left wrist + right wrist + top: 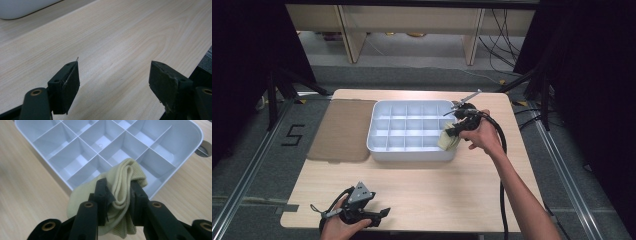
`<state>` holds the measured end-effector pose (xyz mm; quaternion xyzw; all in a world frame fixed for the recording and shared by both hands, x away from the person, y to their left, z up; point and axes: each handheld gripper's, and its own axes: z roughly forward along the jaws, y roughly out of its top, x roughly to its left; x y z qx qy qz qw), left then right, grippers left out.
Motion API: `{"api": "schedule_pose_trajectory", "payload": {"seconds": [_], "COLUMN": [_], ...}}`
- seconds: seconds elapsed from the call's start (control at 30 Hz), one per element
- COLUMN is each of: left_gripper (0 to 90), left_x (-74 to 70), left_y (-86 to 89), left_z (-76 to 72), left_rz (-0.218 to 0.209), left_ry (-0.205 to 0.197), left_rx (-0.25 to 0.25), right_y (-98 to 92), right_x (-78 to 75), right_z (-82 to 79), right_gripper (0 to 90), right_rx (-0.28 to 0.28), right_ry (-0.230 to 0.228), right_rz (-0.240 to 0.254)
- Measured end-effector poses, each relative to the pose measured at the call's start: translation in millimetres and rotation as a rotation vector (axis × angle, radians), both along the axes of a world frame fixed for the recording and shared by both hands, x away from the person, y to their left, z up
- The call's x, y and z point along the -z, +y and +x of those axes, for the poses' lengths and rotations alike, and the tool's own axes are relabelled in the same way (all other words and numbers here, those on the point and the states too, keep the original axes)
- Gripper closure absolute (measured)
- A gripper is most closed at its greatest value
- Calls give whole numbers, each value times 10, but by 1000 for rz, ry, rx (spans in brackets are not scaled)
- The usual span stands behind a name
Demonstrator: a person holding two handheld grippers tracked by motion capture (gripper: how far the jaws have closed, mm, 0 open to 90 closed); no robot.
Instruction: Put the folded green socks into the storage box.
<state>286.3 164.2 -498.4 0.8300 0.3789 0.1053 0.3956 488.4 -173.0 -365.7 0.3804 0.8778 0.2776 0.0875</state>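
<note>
The pale wood-grain rectangular worktop carries a white plastic tray divided into square compartments toward its far side. Just beside the tray's left edge, a flat brown rectangular mat lies along the worktop's far-left corner, reaching its edge.

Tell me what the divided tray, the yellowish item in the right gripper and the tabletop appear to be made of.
Tray: likely moulded plastic, pale grey-white, smooth with a slight sheen and thin rounded walls. Yellowish item: soft knitted fabric, probably a folded sock, with ribbed texture and limp folds; the right gripper is shut on it. Tabletop: light wood or wood-look laminate, matte, with visible grain lines; which one is unclear.
</note>
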Motion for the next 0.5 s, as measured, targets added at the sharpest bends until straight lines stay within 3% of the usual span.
{"api": "schedule_pose_trajectory", "payload": {"seconds": [0.17, 0.2, 0.5], "left_gripper": [240, 240, 240], "left_x": [4, 4, 3], "left_y": [-2, -4, -1], "left_z": [3, -4, 1], "left_rz": [2, 8, 9], "left_ry": [0, 2, 0], "left_rx": [4, 1, 6], "right_y": [10, 17, 56], "right_x": [55, 90, 207], "right_z": [91, 121, 204], "right_gripper": [726, 726, 726], "right_rx": [19, 23, 22], "right_ry": [5, 7, 22], "right_rz": [-6, -28, -79]}}
